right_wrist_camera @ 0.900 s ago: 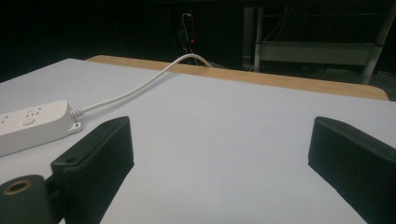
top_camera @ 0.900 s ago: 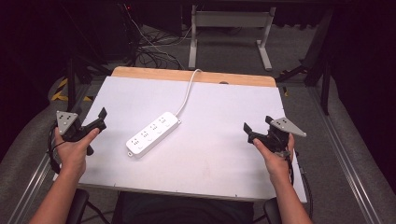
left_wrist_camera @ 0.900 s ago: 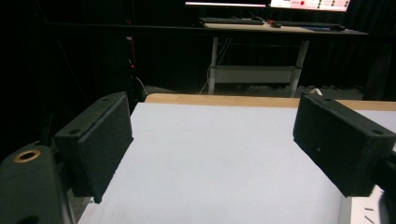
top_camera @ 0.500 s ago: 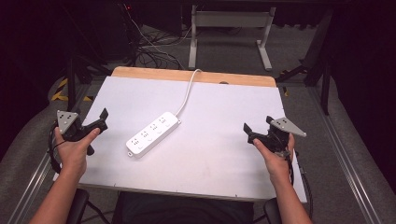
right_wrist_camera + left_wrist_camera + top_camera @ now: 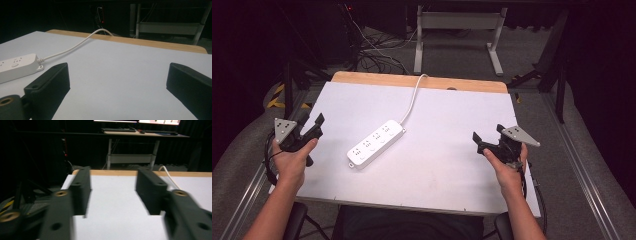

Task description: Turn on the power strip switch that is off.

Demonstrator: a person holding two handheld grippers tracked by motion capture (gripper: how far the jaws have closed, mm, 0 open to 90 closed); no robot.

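You held the left gripper point(image 5: 311, 125) at the left edge of the table point(image 5: 447, 170), above the border of the white surface, and your left hand point(image 5: 292, 159) was closed around its handle. Its jaws were apart, with nothing between them. In the left gripper view the two black jaws stood wide on each side, and between them you could see only the white table top and the wooden strip point(image 5: 117, 172) at the far edge. This view was a little blurred.

You held the right gripper point(image 5: 488, 139) near the right edge of the table, low over the white surface, with your right hand point(image 5: 507, 167) under it. Its jaws were also apart and empty. In the right gripper view the gap between them was wide and showed bare white table.

The white power strip point(image 5: 376, 145) lay flat on the table, left of the middle, and it was turned diagonally: one end pointed to the near left, the other to the far right. It was between the two grippers, nearer to the left one, and neither gripper touched it. Its white cable point(image 5: 414, 99) went from the far end up over the wooden strip and down behind the table. In the right gripper view the end of the power strip point(image 5: 17, 65) was visible to the left of the jaws, with the cable point(image 5: 75, 47) curving away to the far edge.

Behind the table, on the grey floor, there were some dark cables point(image 5: 377, 57) and a grey metal frame point(image 5: 457, 30).
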